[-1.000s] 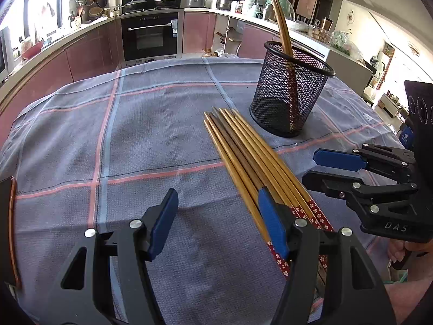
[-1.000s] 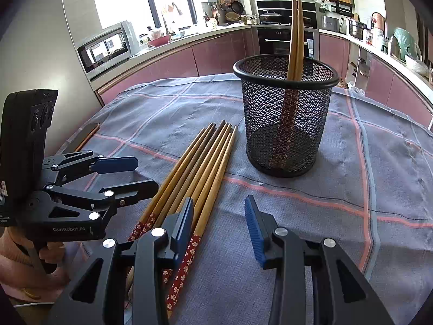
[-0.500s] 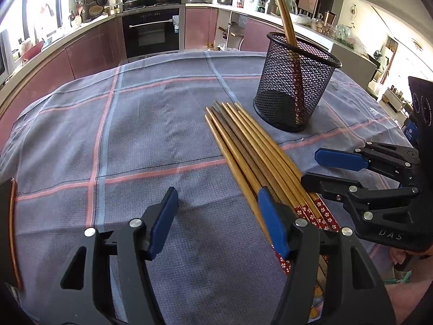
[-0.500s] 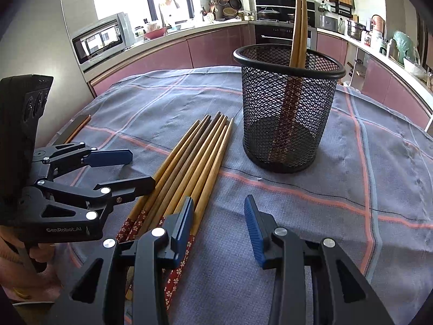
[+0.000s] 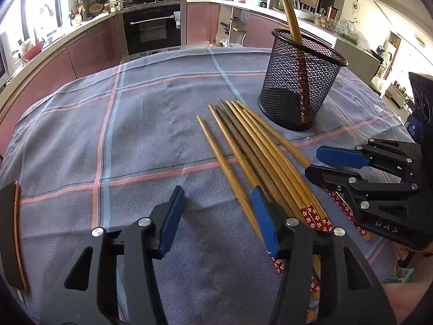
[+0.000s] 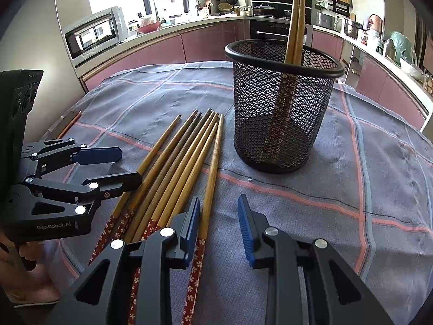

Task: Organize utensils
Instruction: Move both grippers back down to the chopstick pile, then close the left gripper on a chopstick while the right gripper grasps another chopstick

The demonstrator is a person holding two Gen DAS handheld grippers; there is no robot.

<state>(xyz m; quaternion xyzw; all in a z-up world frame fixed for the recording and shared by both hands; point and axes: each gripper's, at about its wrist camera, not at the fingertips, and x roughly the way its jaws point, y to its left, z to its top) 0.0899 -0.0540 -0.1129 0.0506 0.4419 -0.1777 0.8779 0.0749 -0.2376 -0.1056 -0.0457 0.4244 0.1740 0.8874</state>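
Both grippers, left gripper (image 5: 219,218) and right gripper (image 6: 219,224), just narrowed, gaped empty over chopsticks (image 6: 178,170) near mesh cup (image 6: 281,103).

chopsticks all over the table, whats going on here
A person is sorting chopsticks into a black mesh cup, with a gripper in each hand. Two chopsticks already stand in the cup; the rest lie in a loose row of chopsticks on the plaid cloth beside it. The left gripper and right gripper sit at the patterned ends of the row. Their jaws have just been closing, but neither grips a chopstick yet.
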